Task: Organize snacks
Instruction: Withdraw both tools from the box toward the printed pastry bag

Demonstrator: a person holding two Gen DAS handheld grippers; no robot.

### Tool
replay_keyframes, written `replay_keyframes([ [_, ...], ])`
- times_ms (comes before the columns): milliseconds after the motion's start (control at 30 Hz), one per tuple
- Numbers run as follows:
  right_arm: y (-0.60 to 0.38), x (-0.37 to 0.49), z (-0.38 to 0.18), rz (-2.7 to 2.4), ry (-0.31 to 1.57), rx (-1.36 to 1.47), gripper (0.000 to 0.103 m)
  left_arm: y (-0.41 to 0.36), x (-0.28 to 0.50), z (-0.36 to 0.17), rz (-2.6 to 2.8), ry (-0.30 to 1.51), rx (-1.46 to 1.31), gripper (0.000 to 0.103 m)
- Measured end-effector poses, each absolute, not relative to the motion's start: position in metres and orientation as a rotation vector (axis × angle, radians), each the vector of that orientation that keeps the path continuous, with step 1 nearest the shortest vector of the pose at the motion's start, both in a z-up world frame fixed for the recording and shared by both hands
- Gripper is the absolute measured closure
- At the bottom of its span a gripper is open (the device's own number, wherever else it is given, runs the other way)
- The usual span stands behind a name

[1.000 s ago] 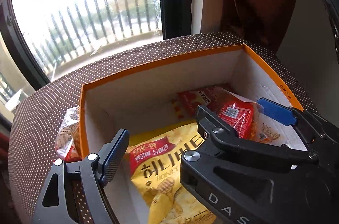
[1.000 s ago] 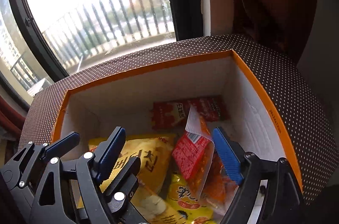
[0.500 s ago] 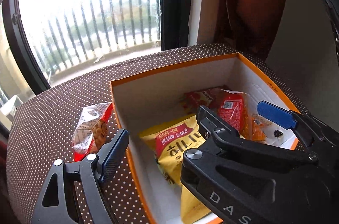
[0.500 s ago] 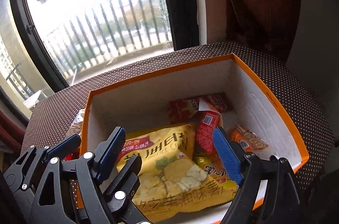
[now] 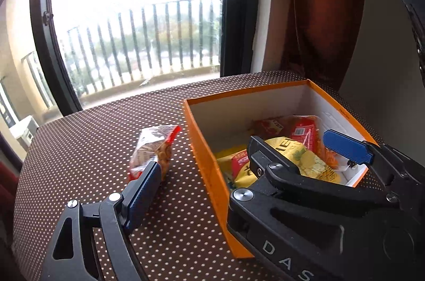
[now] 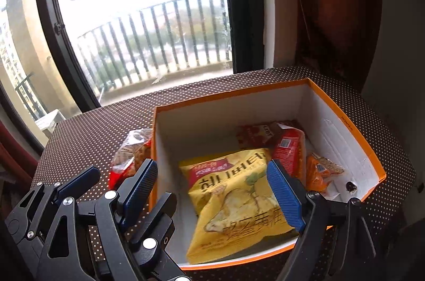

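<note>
While both tongs, left gripper (image 5: 247, 169) and right gripper (image 6: 216, 190), gape apart, a peanut bag (image 5: 152, 150) lies beside the orange box (image 6: 345, 119).

1. My right gripper (image 6: 216, 192) has let go of the red packet (image 6: 288, 150); its jaws are now spread and the packet lies in the box (image 6: 345, 121).
2. I pulled both grippers back and up from the box.
3. My left gripper (image 5: 249, 164) moved left: the peanut bag (image 5: 152, 150) is now in front of its left finger (image 5: 144, 184).

Matt cardboard box (image 6: 345, 121), glossy foil chip bag (image 6: 233, 196) — dotted cloth tablecloth (image 5: 93, 137).
</note>
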State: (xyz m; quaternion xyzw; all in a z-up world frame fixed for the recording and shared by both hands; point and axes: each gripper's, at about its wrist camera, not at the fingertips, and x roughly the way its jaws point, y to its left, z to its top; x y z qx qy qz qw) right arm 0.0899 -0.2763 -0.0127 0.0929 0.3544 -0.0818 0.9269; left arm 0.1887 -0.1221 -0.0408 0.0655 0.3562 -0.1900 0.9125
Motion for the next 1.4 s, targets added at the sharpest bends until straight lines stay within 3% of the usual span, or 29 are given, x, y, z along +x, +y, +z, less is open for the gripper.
replay_keyframes([
  [833, -0.161, 0.117, -0.034, -0.04, 0.708, 0.105, 0.016, -0.048, 0.163, -0.044, -0.247, 0.722, 0.1, 0.017],
  [1400, -0.113, 0.183, -0.085, -0.037, 0.82, 0.073, 0.016, -0.011, 0.231, -0.08, -0.166, 0.843, 0.083, 0.017],
])
